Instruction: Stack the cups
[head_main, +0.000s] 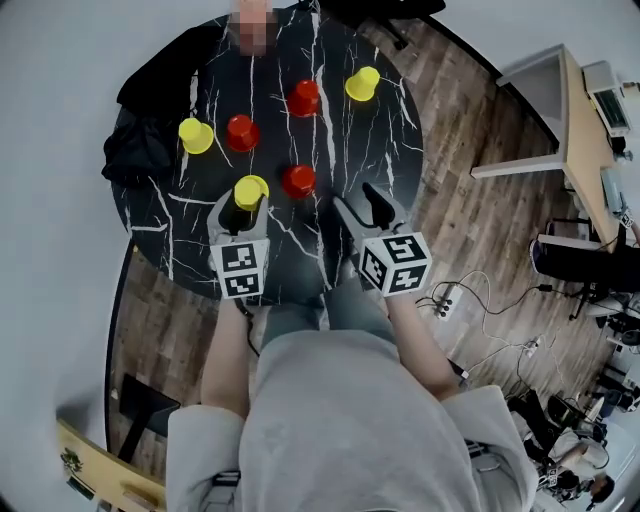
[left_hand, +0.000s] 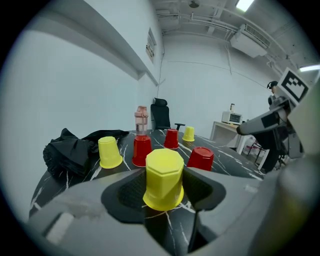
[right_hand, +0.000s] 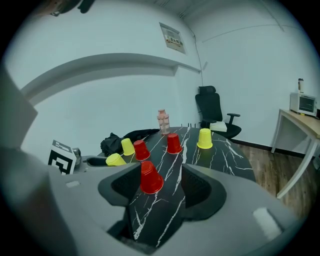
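Left gripper (left_hand: 162, 192) is low over the near side of the desk (head_main: 385, 150). Its jaws are spread wide and released, with the near yellow cup (left_hand: 162, 177) standing between them at the tips. A pad sits just beside each flank of the cup. The cup's wall looks unsqueezed and its rim is on the desk. Right gripper (right_hand: 155, 187) is also released, jaws apart with nothing between the pads. The near red cup (right_hand: 150, 177) stands ahead of its tips, apart from them. In the right gripper view it lines up with the gap, closer to the left-hand pad. From my head view that red cup sits just beside the near yellow one, to its right. Further out on the desk are the far-left yellow cup (head_main: 196, 135), the second red cup (head_main: 241, 131) close beside it, the third red cup (head_main: 303, 98) and the far-right yellow cup (head_main: 362, 84). The desk is round and black with white marble veining. A black cloth (head_main: 135, 150) is heaped on its far-left rim. The floor (head_main: 470, 220) is wood plank, the walls are white, and an office chair (right_hand: 212, 112) stands beyond the far edge. All six cups are upside down, mouth on the desk and base up, with the long axis upright. The near yellow cup's base looks faceted.
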